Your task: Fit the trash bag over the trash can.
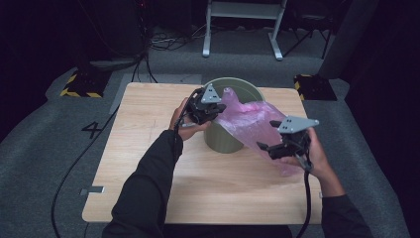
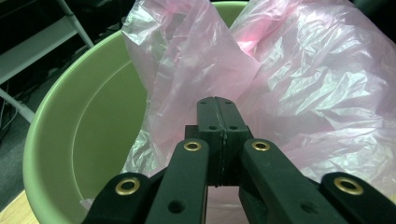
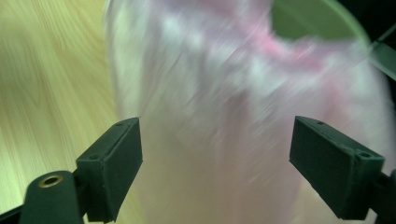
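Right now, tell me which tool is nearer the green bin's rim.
Left. The left tool is at the green bin's rim, shut on the pink bag. The right tool hangs open beside the bin, by the bag's trailing end.

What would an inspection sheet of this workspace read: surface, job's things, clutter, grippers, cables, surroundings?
Surface: wooden table, on grey carpet.
Job's things: green bin upright on the table; pink plastic bag partly in the bin, spilling over its rim toward the right.
Clutter: nothing seen.
Grippers: left gripper at the bin's rim, fingers shut, bag film around them, grip unclear; right gripper open wide, facing the bag's loose end.
Cables: one trails from each gripper; more on the floor behind.
Surroundings: dark room, white frame legs, yellow-black striped bases.
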The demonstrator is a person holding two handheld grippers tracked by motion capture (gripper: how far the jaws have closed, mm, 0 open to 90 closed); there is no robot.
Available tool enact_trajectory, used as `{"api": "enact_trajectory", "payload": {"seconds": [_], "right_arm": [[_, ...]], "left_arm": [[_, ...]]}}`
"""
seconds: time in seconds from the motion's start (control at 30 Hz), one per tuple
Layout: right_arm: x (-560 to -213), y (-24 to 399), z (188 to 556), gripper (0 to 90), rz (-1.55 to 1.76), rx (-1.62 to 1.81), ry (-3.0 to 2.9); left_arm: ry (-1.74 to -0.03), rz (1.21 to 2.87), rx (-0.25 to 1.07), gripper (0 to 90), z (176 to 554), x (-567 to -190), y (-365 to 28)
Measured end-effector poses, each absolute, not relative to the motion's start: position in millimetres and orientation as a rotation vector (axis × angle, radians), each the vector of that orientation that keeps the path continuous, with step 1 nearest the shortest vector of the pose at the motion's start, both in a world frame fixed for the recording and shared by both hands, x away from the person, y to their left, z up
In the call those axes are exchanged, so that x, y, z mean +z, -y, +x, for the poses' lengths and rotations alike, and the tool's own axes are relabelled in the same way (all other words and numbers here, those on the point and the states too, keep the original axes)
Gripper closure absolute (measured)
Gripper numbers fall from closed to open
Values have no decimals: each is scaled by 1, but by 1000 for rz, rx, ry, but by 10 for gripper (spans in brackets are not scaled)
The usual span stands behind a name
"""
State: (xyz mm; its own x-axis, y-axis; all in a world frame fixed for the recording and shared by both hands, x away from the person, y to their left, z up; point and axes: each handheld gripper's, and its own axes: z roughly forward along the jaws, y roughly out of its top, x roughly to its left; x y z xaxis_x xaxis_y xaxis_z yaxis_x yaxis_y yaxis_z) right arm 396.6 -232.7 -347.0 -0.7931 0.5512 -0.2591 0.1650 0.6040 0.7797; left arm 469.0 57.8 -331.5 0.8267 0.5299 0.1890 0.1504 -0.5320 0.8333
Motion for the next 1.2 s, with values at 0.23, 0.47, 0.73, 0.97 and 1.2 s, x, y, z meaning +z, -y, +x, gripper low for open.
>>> {"api": "enact_trajectory", "payload": {"seconds": [0.23, 0.47, 0.73, 0.97, 1.2], "right_arm": [[-387, 217, 384, 276, 529, 983, -2305], [-381, 222, 384, 800, 518, 994, -2186], [-341, 226, 394, 896, 520, 984, -2134], [-312, 214, 404, 897, 519, 987, -2111], [-305, 194, 422, 896, 515, 987, -2166]], "left_arm": [[-516, 2101, 521, 897, 472, -333, -61], [-529, 2084, 528, 859, 472, -331, -65], [-592, 2014, 576, 445, 468, -323, -69], [-507, 1950, 523, 231, 456, -309, -66], [-431, 2018, 526, 214, 451, -309, -47]]}}
